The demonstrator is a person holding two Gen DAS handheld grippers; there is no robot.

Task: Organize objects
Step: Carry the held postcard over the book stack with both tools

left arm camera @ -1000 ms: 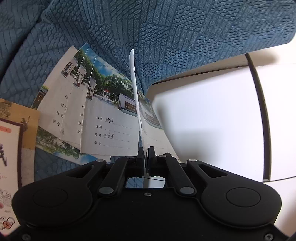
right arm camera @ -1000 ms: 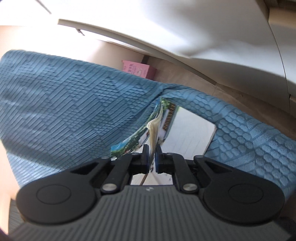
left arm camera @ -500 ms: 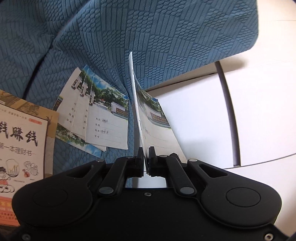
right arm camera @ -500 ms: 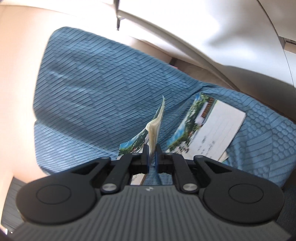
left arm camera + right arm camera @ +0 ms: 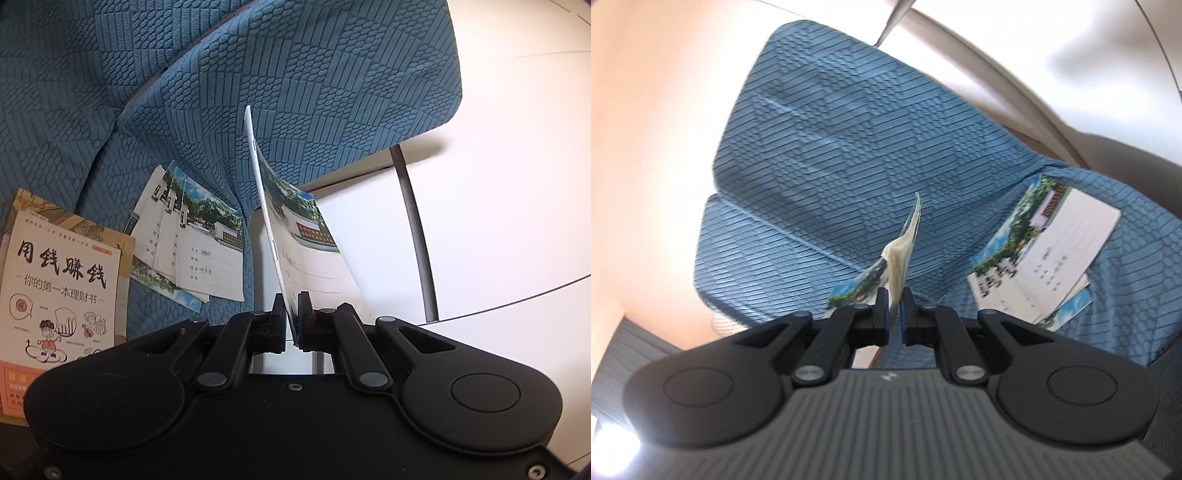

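Right now my left gripper [image 5: 291, 314] is clamped on one notebook [image 5: 295, 236], edge-on, its long axis running away from the jaws. My right gripper [image 5: 894, 314] pinches another notebook [image 5: 899, 266] likewise. The loose stack [image 5: 192, 243] lies down-left of the left claw on the blue sofa [image 5: 332, 92], beside a finance book [image 5: 59, 291]; white floor beyond.

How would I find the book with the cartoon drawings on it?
Look at the blue textured sofa in the left wrist view. On its seat, at the far left, lies the cartoon book, beside a fanned pile of notebooks. It alone has big black brush characters and little doodles on a white cover; the notebooks show a photo of trees and a gate.
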